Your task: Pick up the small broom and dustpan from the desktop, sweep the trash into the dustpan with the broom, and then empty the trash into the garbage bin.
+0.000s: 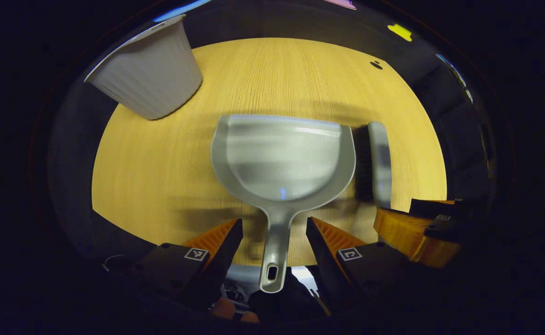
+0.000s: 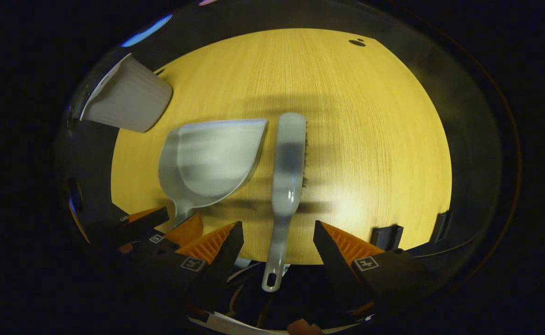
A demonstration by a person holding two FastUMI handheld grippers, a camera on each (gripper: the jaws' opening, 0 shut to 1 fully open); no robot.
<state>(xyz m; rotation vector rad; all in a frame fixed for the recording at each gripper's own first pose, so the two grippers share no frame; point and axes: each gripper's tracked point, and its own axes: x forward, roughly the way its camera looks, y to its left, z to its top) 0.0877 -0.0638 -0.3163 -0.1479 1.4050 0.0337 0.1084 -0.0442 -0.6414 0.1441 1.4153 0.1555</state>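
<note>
A round pale wooden tabletop [image 1: 272, 74] sits under dim light with dark booth walls around it. In the left gripper view, from left to right: one ribbed white garbage bin [image 1: 149, 70] stands at the table's far left edge; one grey dustpan [image 1: 282, 158] lies flat at centre, its open mouth facing away and its handle running back toward the camera; one small broom [image 1: 380, 160] lies just beside the pan's right side, its long axis parallel to the pan handle. The left gripper [image 1: 275, 237] stands wide, its fingers either side of the dustpan handle without touching it. In the right gripper view the right gripper [image 2: 278, 242] is likewise spread wide, straddling the broom's handle, apart from it.
</note>
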